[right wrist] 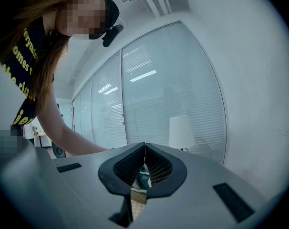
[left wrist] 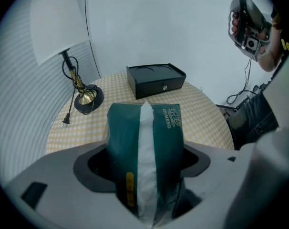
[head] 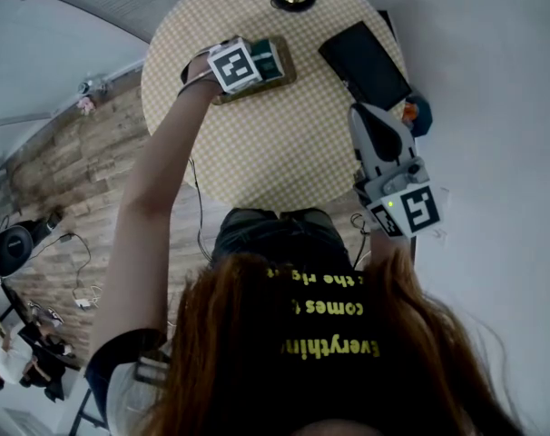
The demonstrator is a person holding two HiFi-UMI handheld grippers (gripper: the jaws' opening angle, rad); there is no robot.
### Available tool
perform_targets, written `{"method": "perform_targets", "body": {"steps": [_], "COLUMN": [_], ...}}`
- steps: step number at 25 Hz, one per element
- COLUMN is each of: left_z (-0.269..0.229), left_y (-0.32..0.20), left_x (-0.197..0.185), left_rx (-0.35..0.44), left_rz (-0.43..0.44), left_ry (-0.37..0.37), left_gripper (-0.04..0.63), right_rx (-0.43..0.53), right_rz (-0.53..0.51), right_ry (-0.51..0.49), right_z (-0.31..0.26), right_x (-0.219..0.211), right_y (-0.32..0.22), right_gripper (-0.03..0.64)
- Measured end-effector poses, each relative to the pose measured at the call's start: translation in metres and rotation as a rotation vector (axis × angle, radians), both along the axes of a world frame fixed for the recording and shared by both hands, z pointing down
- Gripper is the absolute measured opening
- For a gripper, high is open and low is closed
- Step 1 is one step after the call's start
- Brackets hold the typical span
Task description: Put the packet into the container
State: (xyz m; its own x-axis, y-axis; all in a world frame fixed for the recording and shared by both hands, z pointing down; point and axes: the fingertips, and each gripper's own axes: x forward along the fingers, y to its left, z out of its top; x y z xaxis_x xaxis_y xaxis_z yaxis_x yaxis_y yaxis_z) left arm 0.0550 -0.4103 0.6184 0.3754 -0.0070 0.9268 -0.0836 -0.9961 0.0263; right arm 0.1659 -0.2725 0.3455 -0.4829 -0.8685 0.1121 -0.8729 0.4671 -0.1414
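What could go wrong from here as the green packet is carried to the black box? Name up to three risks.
1. The black box looks closed, and the right gripper, jaws together, is held away from its lid: the green packet may have nowhere to go.
2. The left gripper grips that soft packet by its sides; it could buckle or slip.
3. The lamp stands near the box; a wide swing might knock it.
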Motion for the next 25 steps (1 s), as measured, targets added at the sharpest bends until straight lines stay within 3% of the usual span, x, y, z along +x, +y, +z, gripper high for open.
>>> {"method": "perform_targets", "body": {"steps": [10, 18, 25], "left_z": [0.032, 0.039, 0.039], "left_y": [0.011, 0.005, 0.006], "left_x": [0.007, 0.007, 0.009], "left_rx": [-0.016, -0.054, -0.048], "left_rz": [0.058, 0.029, 0.07], "left_ry": [-0.065, -0.062, -0.035], "left_gripper": [0.357, 0.368, 0.385], "right_rx": [-0.006, -0.012, -0.016], "right_rz": [0.013, 0.018, 0.01], "right_ry": [-0.006, -0.005, -0.001], "right_z": [0.008, 0.009, 0.01], "right_x": [0.011, 0.016, 0.015], "right_y": [0.004, 0.006, 0.003], "right_gripper": [0.014, 0.014, 0.014]}}
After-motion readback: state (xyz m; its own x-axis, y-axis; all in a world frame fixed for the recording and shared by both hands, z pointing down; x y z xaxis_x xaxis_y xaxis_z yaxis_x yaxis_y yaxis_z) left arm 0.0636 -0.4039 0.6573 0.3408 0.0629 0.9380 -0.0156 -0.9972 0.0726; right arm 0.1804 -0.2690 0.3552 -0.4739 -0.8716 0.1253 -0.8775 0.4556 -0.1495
